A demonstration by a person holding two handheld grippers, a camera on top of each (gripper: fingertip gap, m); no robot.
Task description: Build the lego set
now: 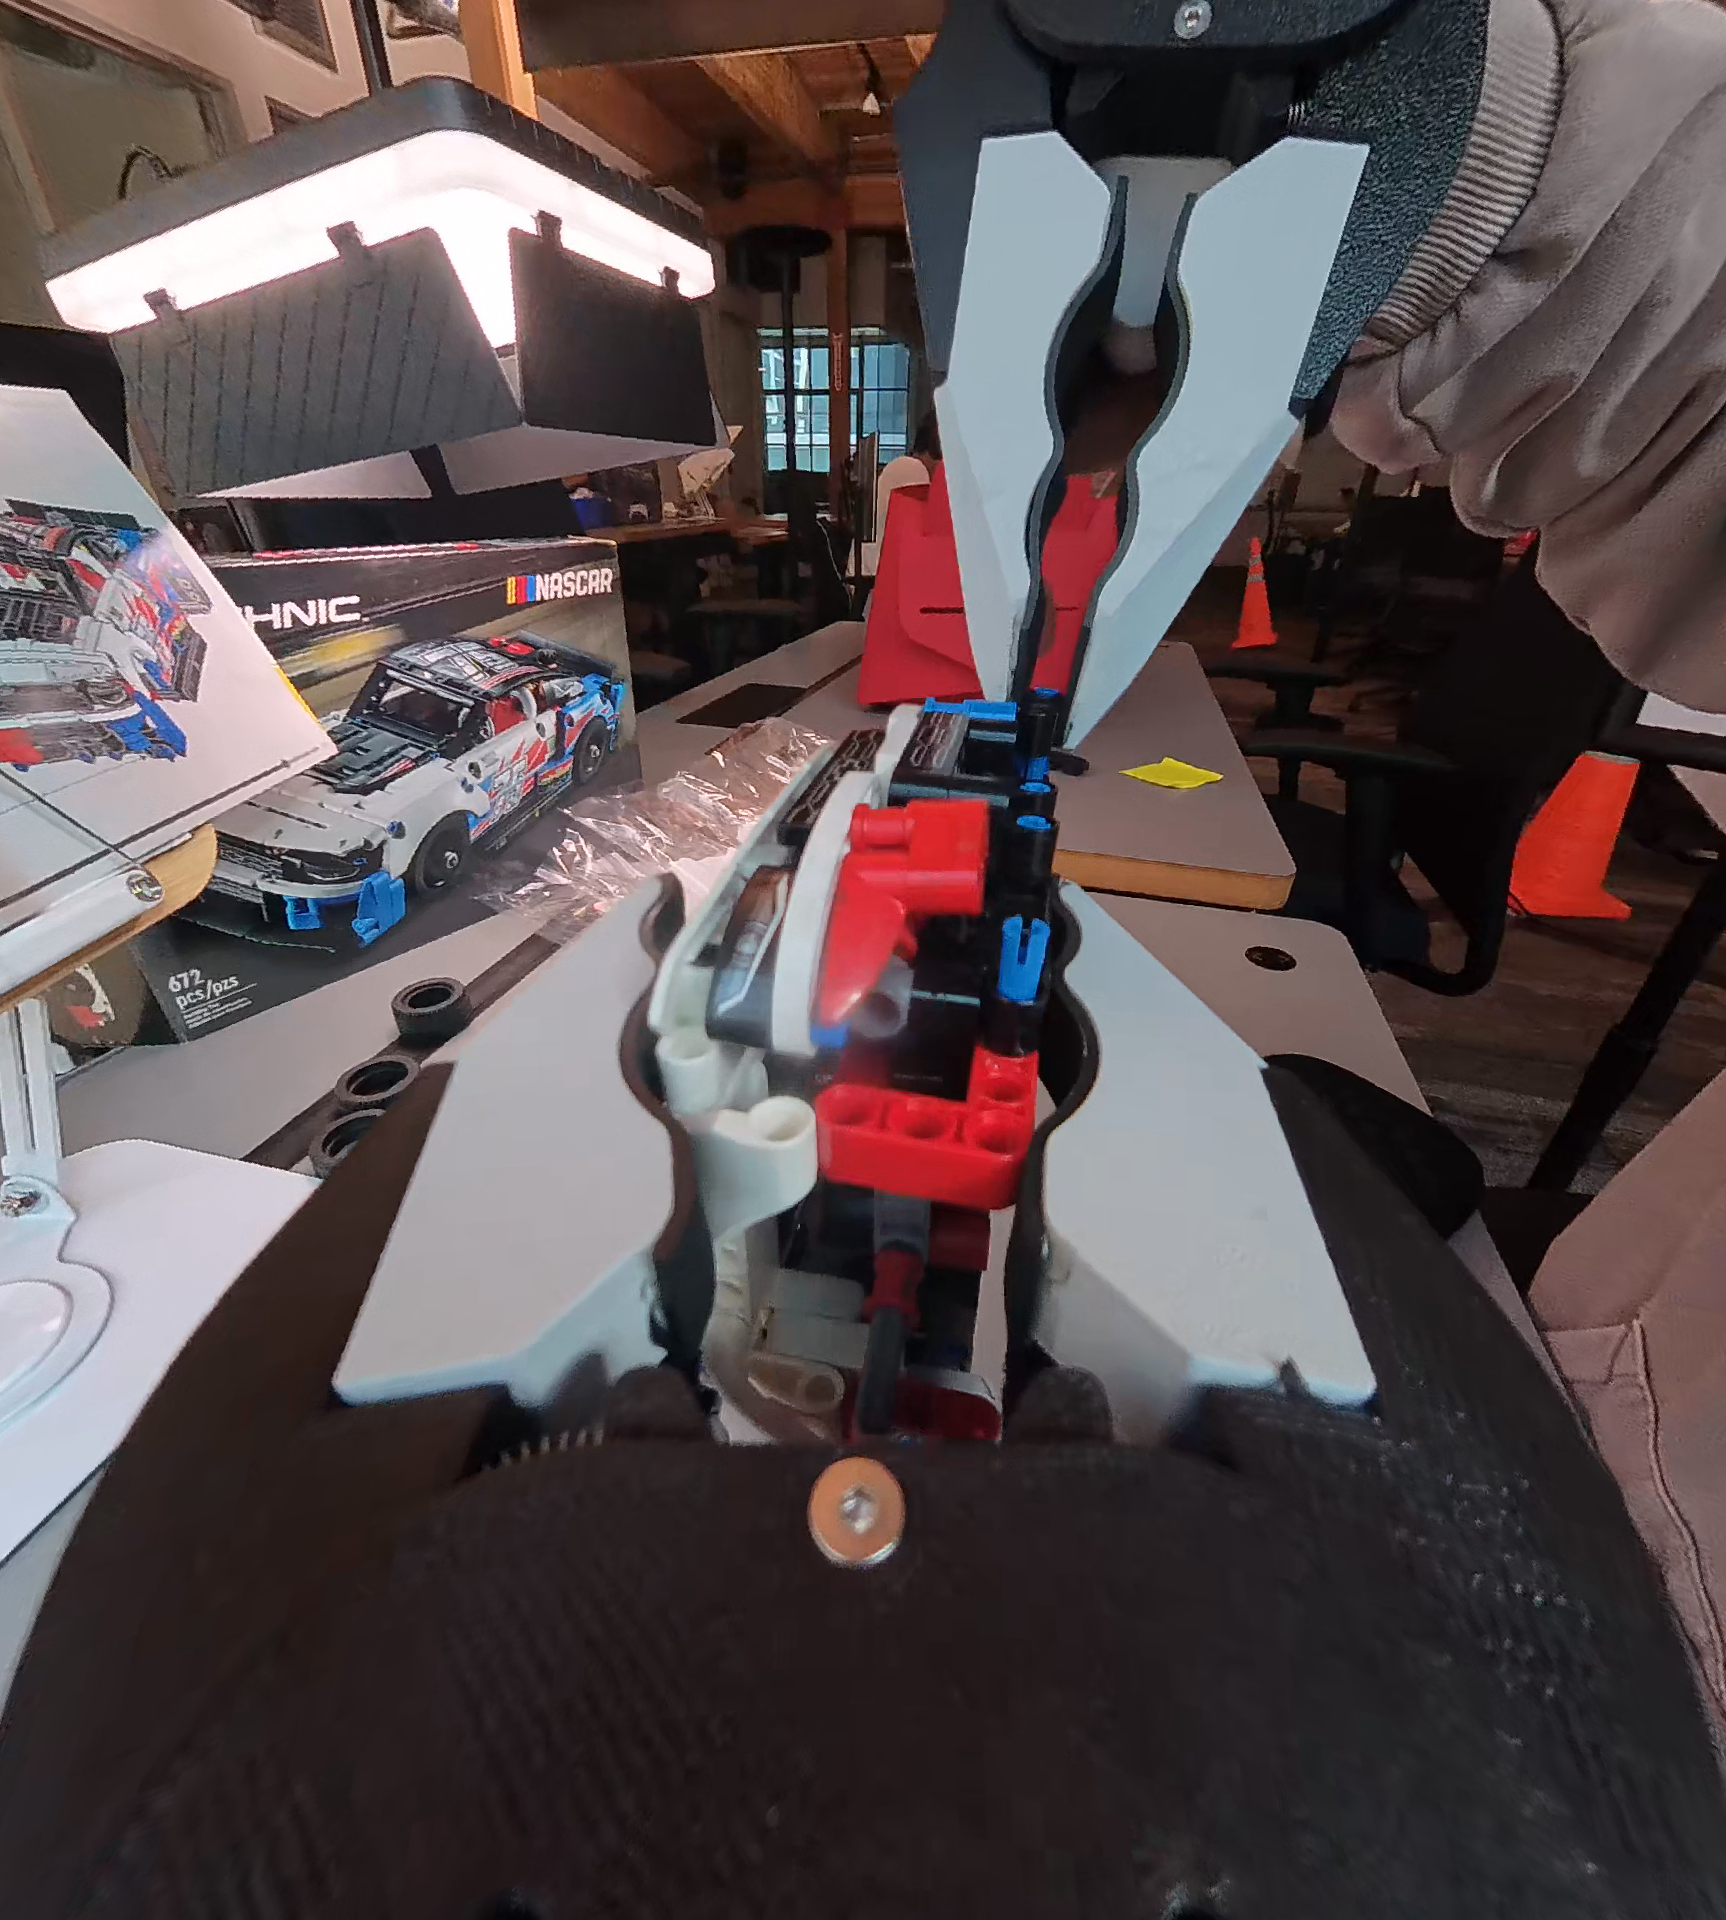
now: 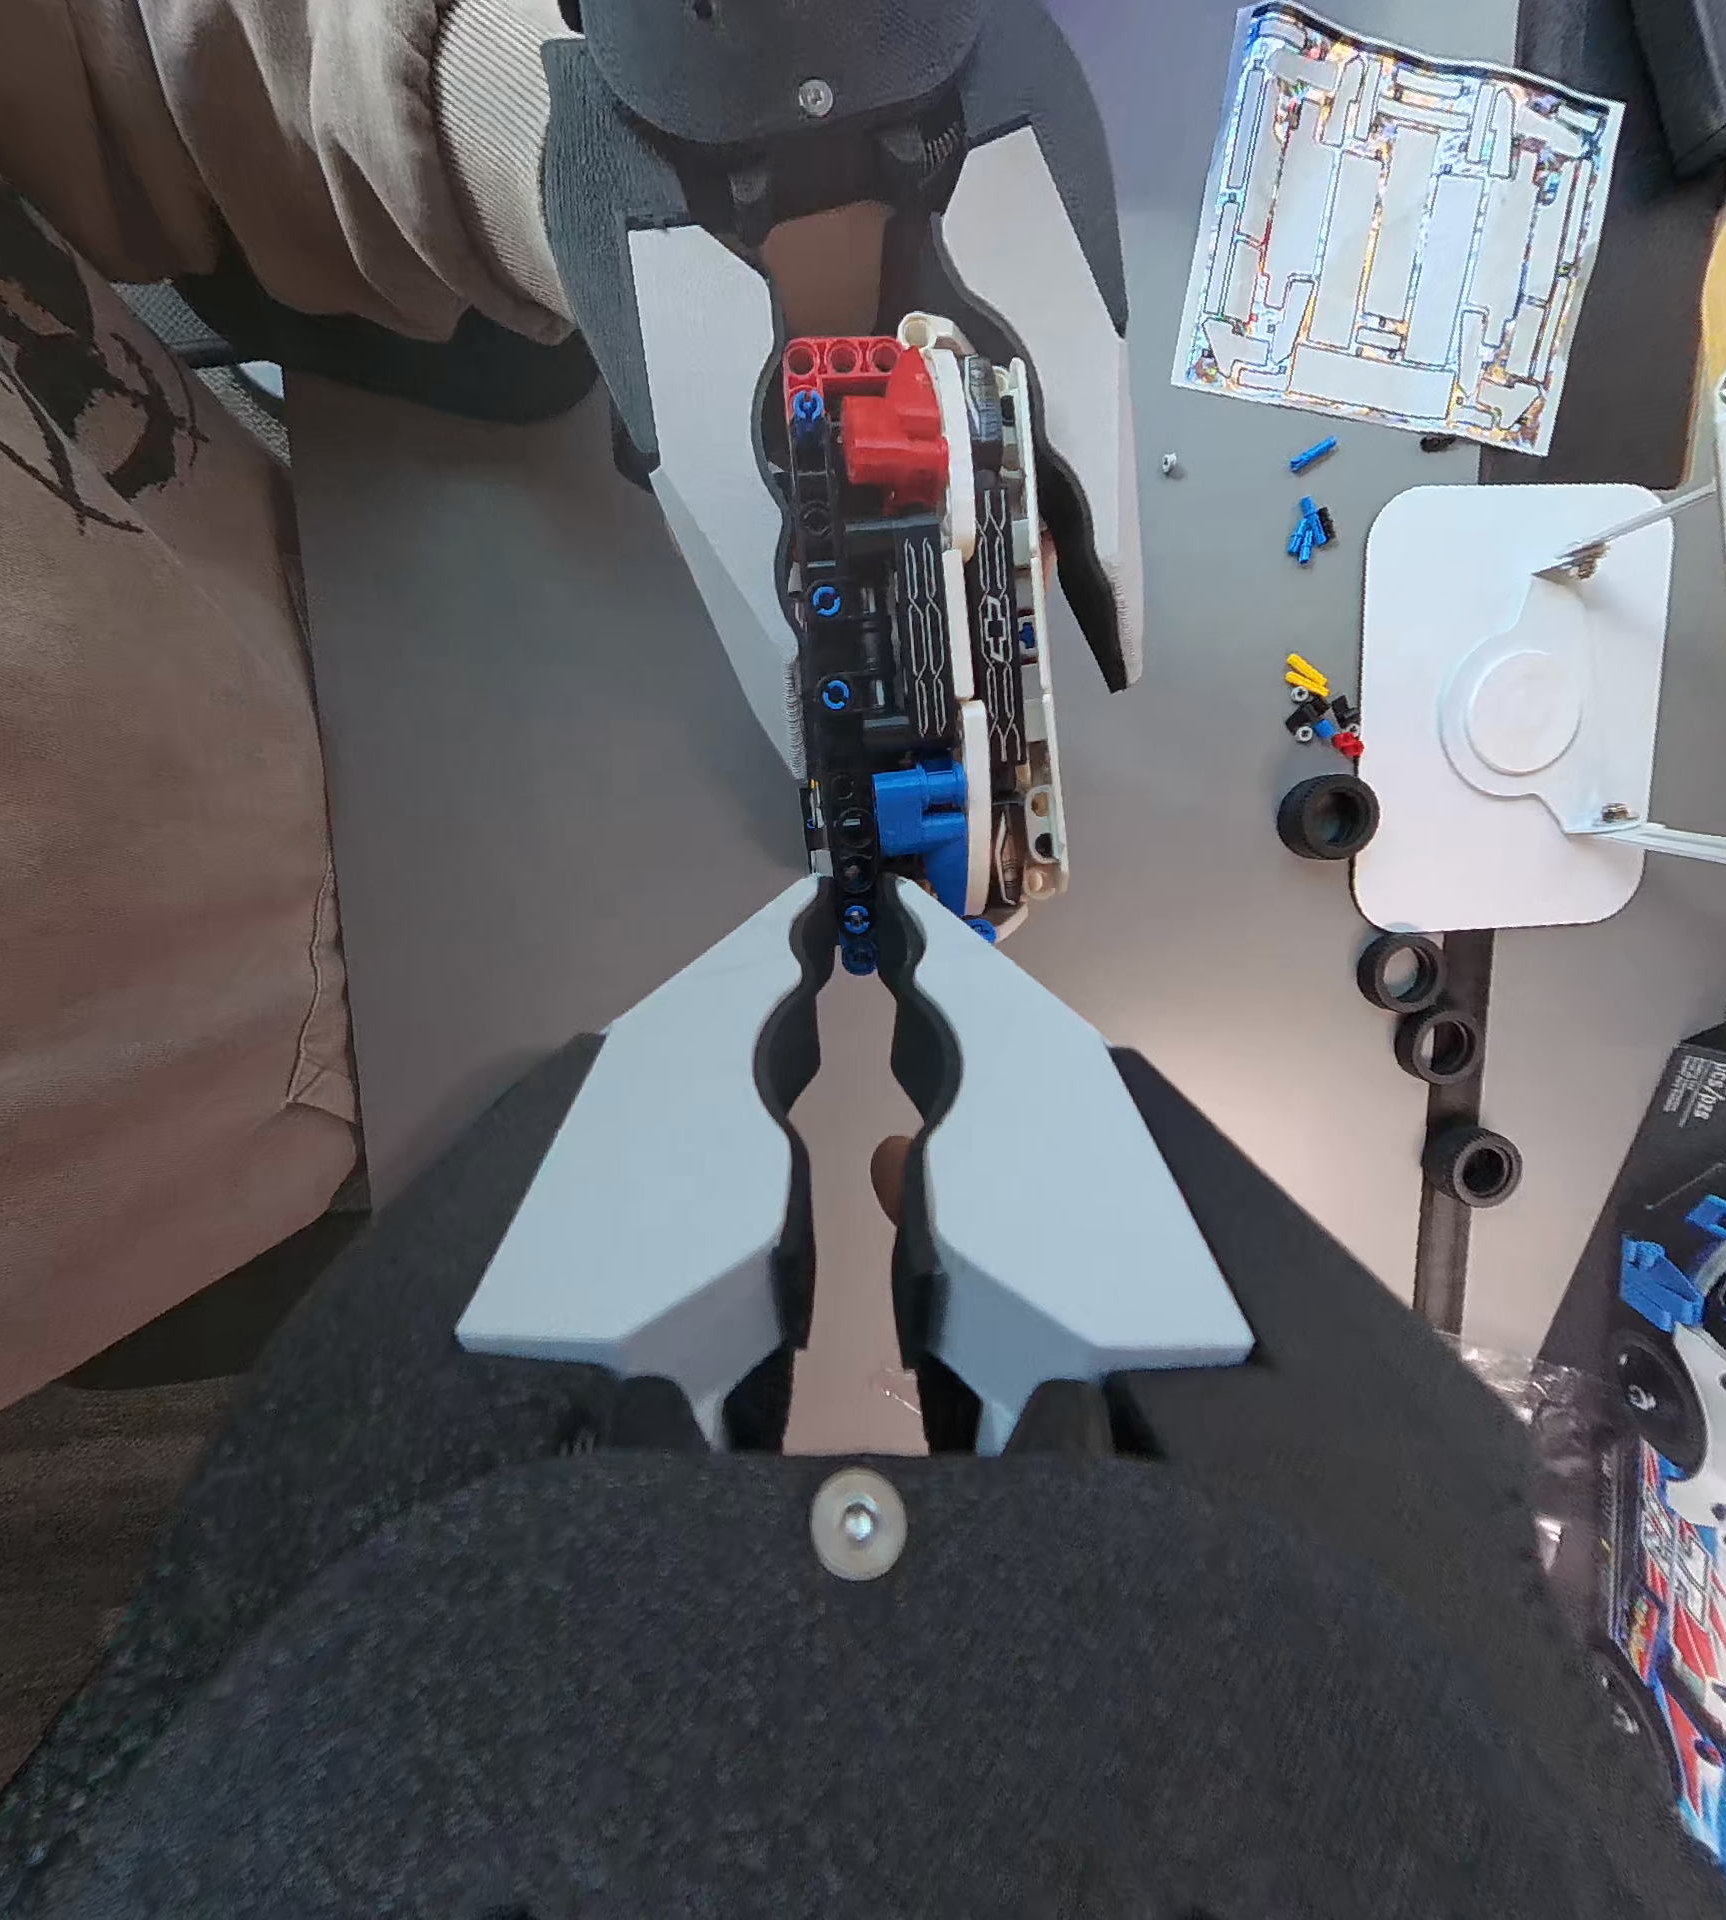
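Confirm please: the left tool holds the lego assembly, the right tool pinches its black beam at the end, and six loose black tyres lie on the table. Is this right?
Not six. The right wrist view shows four loose black tyres on the table. The rest stands: the left tool holds the lego assembly, and the right tool pinches its black beam at the end.

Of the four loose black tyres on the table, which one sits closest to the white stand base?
The tyre right at the left edge of the white stand base, beside the small loose parts. The other three lie farther off, strung out toward the set's box.
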